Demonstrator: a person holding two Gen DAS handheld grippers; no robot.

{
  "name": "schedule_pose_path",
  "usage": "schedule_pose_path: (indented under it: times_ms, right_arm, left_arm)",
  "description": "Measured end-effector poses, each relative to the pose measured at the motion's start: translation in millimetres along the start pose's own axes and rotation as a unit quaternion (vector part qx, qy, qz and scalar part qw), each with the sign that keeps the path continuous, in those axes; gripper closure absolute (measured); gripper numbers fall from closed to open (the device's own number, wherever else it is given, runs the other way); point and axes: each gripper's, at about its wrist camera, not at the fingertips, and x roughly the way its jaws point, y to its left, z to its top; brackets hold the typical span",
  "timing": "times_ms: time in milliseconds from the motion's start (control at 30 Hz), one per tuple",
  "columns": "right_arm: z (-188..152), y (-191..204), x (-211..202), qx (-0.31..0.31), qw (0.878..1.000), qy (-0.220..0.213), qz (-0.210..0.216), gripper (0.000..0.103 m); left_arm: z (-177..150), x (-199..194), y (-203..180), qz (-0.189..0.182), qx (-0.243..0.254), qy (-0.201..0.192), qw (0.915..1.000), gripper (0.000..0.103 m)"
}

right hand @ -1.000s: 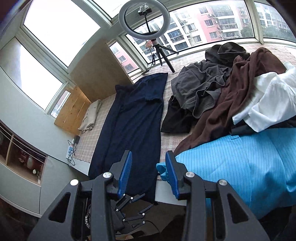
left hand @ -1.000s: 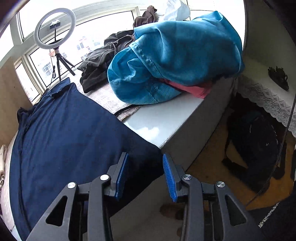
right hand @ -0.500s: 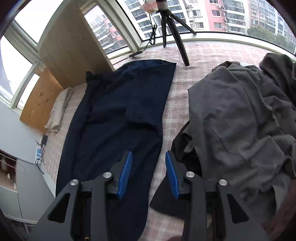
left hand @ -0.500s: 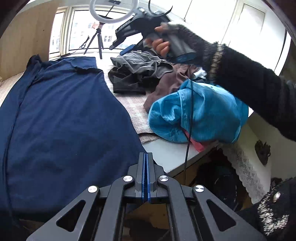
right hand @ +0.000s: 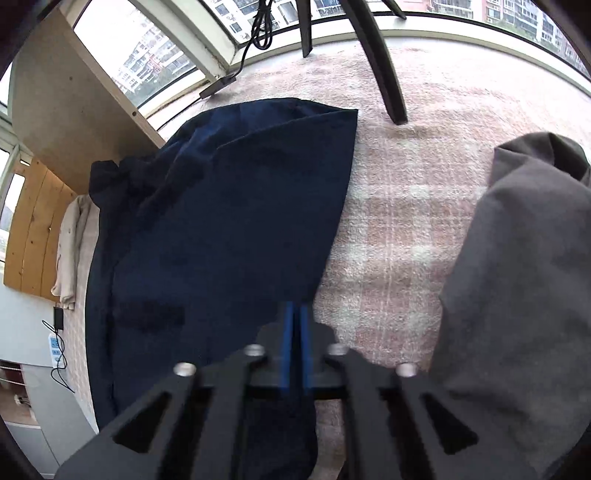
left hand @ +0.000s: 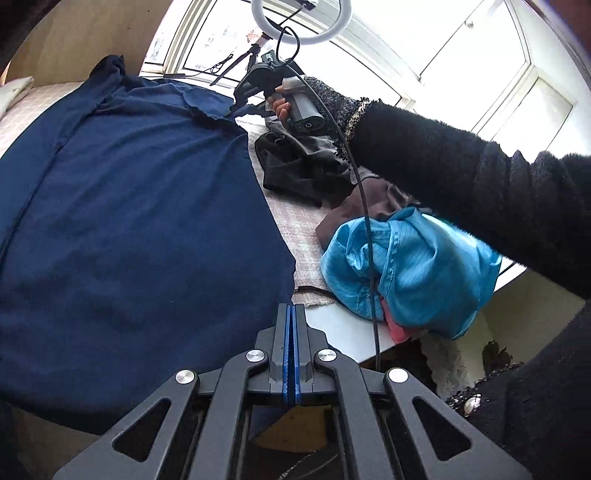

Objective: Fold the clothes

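2 hand-held grippers (left hand: 294,314), ~5 garments (left hand: 147,221), 1 ring light (left hand: 332,22).

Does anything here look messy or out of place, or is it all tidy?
Mostly messy. The navy garment lies spread flat, but its near end hangs over the platform edge. Beside it, dark grey, brown and bright blue clothes sit in crumpled heaps, the blue bundle bulging past the ledge.

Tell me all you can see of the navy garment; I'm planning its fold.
The navy garment is dark blue, soft knit-like cloth, spread mostly flat on the pinkish checked cover. One end bunches up by the wooden panel; a long seam runs down its length. The near edge hangs over the ledge. The right tongs, shut, sit at its side edge; whether they pinch it is unclear.
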Motion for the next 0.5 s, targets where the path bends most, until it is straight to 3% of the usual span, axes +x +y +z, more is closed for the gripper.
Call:
schedule_pose_path:
  times_ms: [100, 267, 500]
  right_arm:
    - [6, 25, -22, -0.024, 0.999, -0.022, -0.020, 0.101]
    - [22, 88, -38, -0.072, 0.996, -0.035, -0.039, 0.101]
    - [29, 190, 19, -0.135, 0.989, -0.010, -0.057, 0.101]
  left_arm:
    - [1, -21, 10, -0.007, -0.023, -0.029, 0.9993, 0.103]
    - [-8, -66, 54, 0.020, -0.098, -0.081, 0.9917, 0.103]
    - [-42, -102, 115, 0.089, -0.184, -0.115, 0.9721, 0.103]
